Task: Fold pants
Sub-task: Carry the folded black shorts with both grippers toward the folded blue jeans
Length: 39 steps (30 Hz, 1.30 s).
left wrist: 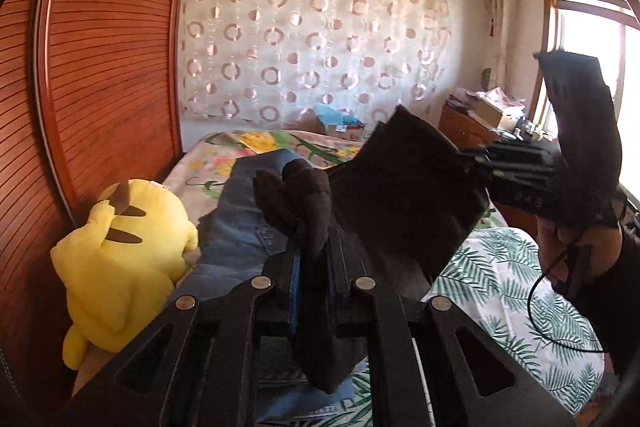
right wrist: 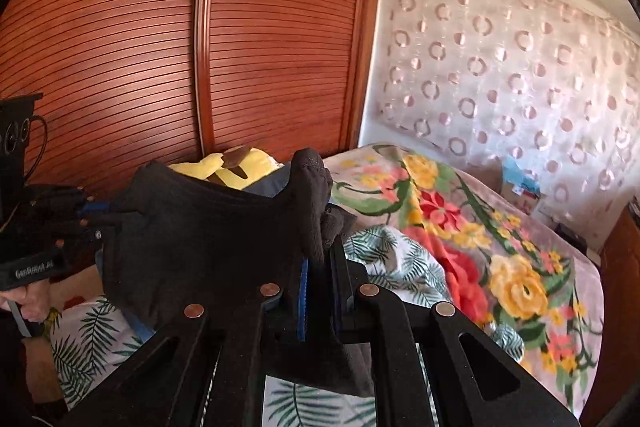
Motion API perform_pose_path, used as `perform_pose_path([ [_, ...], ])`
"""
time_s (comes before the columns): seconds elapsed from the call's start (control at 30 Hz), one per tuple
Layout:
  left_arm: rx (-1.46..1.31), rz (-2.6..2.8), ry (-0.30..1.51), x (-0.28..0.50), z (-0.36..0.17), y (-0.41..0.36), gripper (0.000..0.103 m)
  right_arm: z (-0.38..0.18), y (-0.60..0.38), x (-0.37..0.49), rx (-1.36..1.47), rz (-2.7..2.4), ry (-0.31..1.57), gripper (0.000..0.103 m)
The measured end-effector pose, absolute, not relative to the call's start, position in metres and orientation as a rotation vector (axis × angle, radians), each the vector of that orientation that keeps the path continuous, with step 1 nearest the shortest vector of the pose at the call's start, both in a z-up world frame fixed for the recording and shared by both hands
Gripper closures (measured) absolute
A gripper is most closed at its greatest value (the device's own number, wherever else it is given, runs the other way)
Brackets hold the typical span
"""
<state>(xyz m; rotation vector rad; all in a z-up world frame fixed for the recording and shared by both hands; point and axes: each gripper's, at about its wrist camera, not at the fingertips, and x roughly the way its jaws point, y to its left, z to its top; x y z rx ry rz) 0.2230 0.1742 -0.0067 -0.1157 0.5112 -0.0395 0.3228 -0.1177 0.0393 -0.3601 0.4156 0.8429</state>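
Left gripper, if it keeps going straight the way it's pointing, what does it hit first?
Probably the blue jeans lying on the bed just beyond the dark pants that the left gripper clamps; depth is hard to judge.

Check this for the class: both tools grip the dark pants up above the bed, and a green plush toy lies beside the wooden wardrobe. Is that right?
One detail is wrong: the plush toy is yellow, not green, as the left wrist view shows. The rest holds: the left tool and the right tool both grip the dark pants above the bed, and the toy lies beside the wooden wardrobe.
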Motion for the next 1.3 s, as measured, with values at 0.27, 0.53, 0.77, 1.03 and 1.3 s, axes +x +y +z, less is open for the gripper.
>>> perform_pose_path([
  [0.27, -0.154, 0.026, 0.529, 0.225, -0.021, 0.190, 0.092, 0.045, -0.087, 0.356, -0.454, 0.909, 0.441, 0.094],
  [0.53, -0.202, 0.054, 0.553, 0.223, -0.038, 0.203, 0.092, 0.039, -0.057, 0.367, -0.560, 0.917, 0.423, 0.094],
  [0.77, -0.234, 0.065, 0.541, 0.215, -0.041, 0.207, 0.092, 0.034, -0.035, 0.375, -0.609, 0.943, 0.414, 0.094],
  [1.03, -0.236, 0.100, 0.560, 0.209, -0.047, 0.209, 0.092, 0.018, -0.019, 0.392, -0.584, 0.973, 0.445, 0.094],
  [1.3, -0.216, 0.093, 0.573, 0.201, -0.043, 0.209, 0.085, 0.019, -0.037, 0.409, -0.425, 0.969, 0.533, 0.090],
])
